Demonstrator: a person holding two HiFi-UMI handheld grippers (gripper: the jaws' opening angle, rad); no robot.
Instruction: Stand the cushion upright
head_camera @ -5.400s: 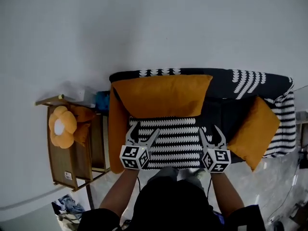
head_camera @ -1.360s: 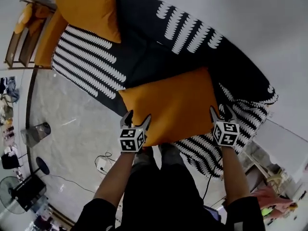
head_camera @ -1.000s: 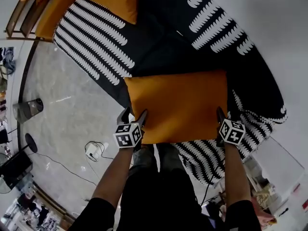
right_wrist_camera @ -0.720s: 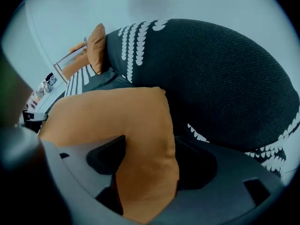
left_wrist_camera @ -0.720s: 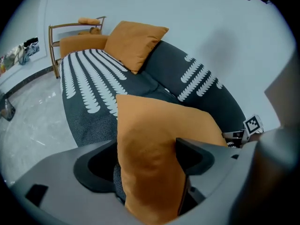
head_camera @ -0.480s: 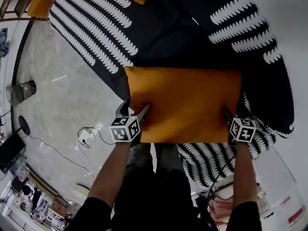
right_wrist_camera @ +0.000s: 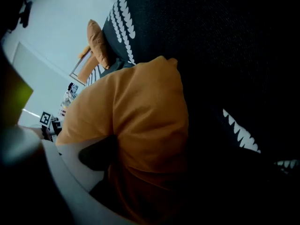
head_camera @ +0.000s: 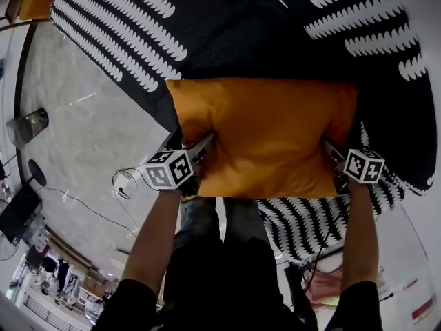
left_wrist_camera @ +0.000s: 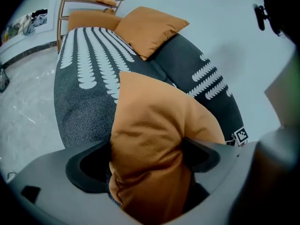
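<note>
The cushion [head_camera: 265,133] lay across the front edge of the sofa [head_camera: 234,40] seat, right in front of you. Its broad orange face was turned up toward your head and its long side ran along that edge. From that steep angle it looked laid over or leaning, not yet standing, though the exact tilt was hard to tell.

Your left gripper [head_camera: 191,145] was at the cushion's left end, by its near corner. Its jaws had just been opening and stood wide apart. The corner sat between them, and the stuffing puffed out to fill the gap instead of being pinched. Your right gripper [head_camera: 333,154] was at the right end and had just been opening too. Its jaws were spread as far as they went, with the cushion's end bulging in against the one jaw that showed. The other side was too dark to read.

This cushion was probably light and very soft. The fabric wrinkled and bunched where you had it, so a small bite at a corner would only gather cloth, and the body would sag. Two holds on opposite ends gave you control. A deeper bite taking in some filling would likely let you tip it up and lean it against the dark backrest. Left alone on that soft seat, it would probably slump. A second cushion [left_wrist_camera: 147,27] was propped at the far end of the sofa.
</note>
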